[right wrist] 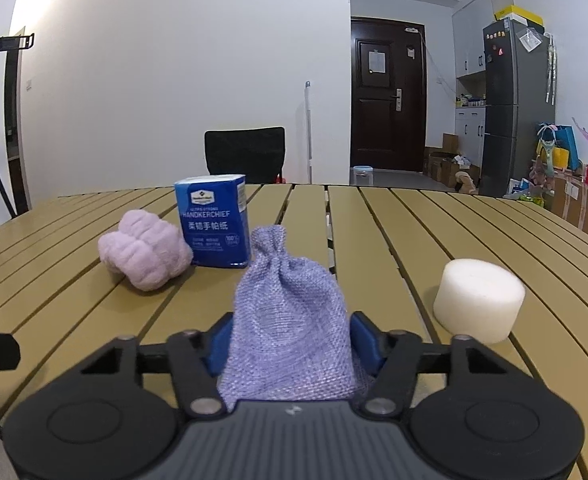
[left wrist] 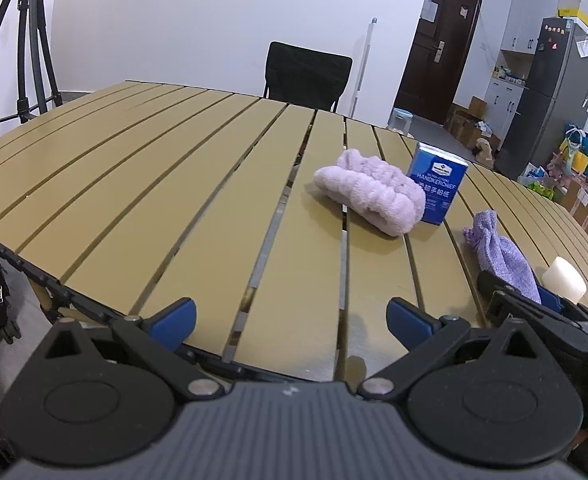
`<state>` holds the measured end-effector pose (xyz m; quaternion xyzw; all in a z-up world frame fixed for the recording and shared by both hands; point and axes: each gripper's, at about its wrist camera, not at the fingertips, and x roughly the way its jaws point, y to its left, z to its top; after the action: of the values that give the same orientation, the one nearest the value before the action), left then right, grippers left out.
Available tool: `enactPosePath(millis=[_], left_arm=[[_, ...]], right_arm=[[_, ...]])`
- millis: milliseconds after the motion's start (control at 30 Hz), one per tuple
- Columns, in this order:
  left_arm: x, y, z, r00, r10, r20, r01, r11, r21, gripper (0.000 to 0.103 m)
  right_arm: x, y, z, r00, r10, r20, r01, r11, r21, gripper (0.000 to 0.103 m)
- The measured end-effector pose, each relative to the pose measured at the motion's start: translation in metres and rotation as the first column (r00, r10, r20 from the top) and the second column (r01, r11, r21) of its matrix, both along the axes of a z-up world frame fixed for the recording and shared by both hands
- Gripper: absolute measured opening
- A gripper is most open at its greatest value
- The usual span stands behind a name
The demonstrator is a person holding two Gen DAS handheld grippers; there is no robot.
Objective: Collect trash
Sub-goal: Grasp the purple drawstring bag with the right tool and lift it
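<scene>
Here, the right claw pinches a lavender drawstring pouch on a slatted tan table; its blue pads press the woven cloth from both sides, and the pouch's gathered neck stands up toward 12 o'clock. Seen from the right wrist camera, a white foam cylinder sits on the table at 3 o'clock from the pouch, apart from it. A blue handkerchief tissue pack stands upright at 11 o'clock, and a fluffy lilac cloth lies just beside it at 10 o'clock, touching or nearly touching the pack.

The left claw is spread wide over the near edge of the table, with nothing between its blue pads. From its camera the pouch lies at 2 o'clock, with the right claw closed on its lower end and the foam cylinder just beyond. The lilac cloth and tissue pack sit farther up at 1 o'clock. A black chair stands behind the table at 12 o'clock.
</scene>
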<state>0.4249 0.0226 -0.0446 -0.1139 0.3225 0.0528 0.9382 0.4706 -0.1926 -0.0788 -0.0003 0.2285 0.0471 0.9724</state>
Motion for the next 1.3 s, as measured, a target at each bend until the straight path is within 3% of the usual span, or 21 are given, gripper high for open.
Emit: enactPosePath(millis=[400,933,1300], left_arm=[[0.001,-0.002,-0.003,1.000,-0.005,0.003,0.005,1.000,0.008,0.103],[-0.017,-0.024,0.013,0.998,0.002,0.070,-0.002,1.000,0.012,0.103],[-0.019,-0.079,0.031,0.994,-0.061,0.092,0.058,0.998,0.038,0.103]], right_arm=[[-0.003,-0.007,0.002,1.000,-0.019,0.016,0.019,0.999,0.029,0.015],[-0.032,-0.025,0.034,0.990,-0.037,0.139,0.023,0.994,0.103,0.012],[-0.053,-0.058,0.052,0.979,-0.067,0.191,0.040,0.989,0.141,0.012]])
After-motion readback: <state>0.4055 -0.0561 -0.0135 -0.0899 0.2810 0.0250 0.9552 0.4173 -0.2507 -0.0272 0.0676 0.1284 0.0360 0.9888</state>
